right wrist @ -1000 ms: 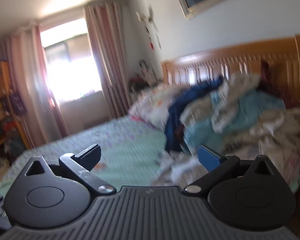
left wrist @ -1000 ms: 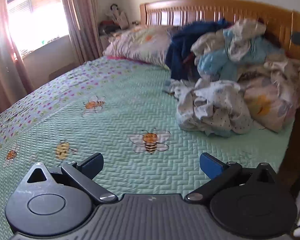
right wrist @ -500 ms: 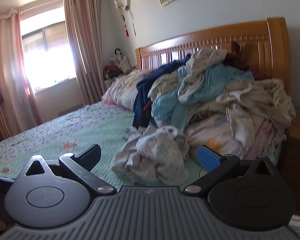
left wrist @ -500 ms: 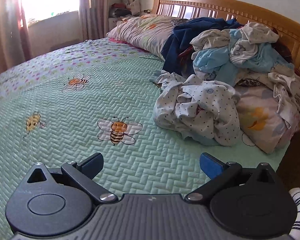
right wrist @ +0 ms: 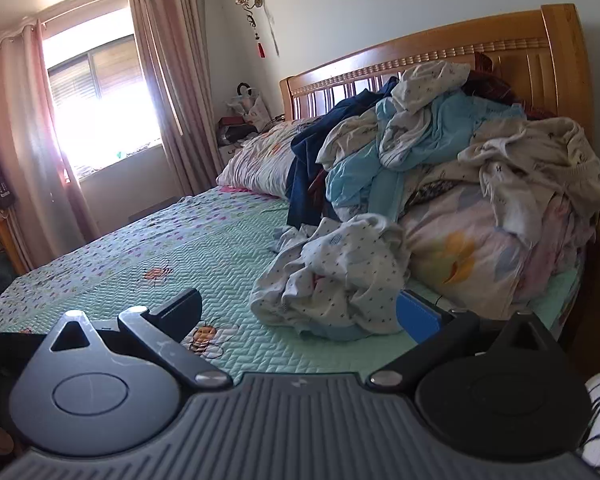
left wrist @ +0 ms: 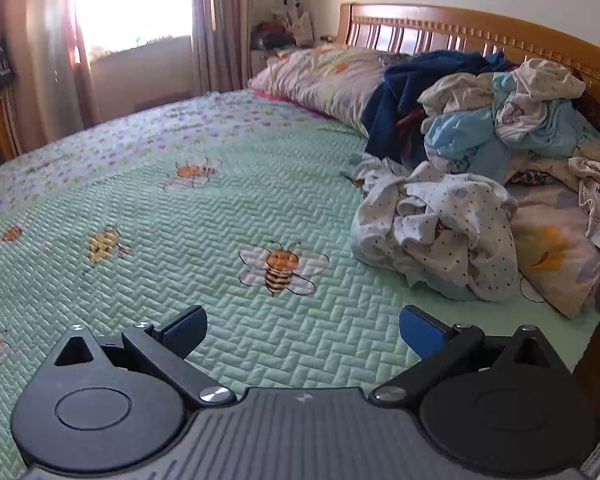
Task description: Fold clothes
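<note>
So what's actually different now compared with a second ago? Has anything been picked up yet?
Nothing has been picked up. Both cameras swung: the right hand-held gripper dropped from a blurred, raised view to sit low in front of the dotted white garment; the left hand-held gripper panned over the green quilt. Both stayed open and empty. The clothes pile lies unchanged.

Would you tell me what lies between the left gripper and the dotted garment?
Only bare quilt separates the left gripper from the dotted garment, as the left wrist view shows.
</note>
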Tool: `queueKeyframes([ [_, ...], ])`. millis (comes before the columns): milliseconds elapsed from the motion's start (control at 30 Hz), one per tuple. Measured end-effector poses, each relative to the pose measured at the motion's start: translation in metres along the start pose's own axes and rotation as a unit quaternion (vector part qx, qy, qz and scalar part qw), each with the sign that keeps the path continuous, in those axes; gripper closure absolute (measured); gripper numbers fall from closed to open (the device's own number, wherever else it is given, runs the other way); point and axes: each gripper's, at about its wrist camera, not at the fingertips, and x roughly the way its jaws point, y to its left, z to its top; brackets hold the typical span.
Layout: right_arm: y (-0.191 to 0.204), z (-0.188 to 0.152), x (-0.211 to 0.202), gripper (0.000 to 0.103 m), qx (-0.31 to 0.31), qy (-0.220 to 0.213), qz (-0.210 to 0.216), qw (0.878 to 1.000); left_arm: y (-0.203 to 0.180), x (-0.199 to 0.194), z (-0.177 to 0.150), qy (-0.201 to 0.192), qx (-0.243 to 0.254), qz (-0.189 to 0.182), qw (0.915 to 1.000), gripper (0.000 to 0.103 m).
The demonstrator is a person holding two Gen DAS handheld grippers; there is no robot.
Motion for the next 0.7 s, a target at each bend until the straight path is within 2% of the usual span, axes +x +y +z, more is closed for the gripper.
queueKeyframes([
  [200,0.009,-0.009,0.006,0.001,0.011,0.004,0.002,1.000,0.002,-0.018,-0.004,-0.009,0.004,0.006,0.9999,0.001],
  [300,0.012,-0.011,0.009,0.001,0.016,0.006,0.004,1.000,0.002,-0.025,-0.004,0.007,0.001,0.014,0.9999,0.001],
  [533,0.015,-0.017,0.014,0.001,0.023,0.013,0.002,1.000,0.004,-0.038,-0.009,0.030,-0.008,-0.025,0.9992,0.001],
  [700,0.017,-0.020,0.012,0.001,0.028,0.019,0.003,0.999,0.002,-0.041,-0.012,0.045,-0.002,-0.025,0.9987,0.001],
])
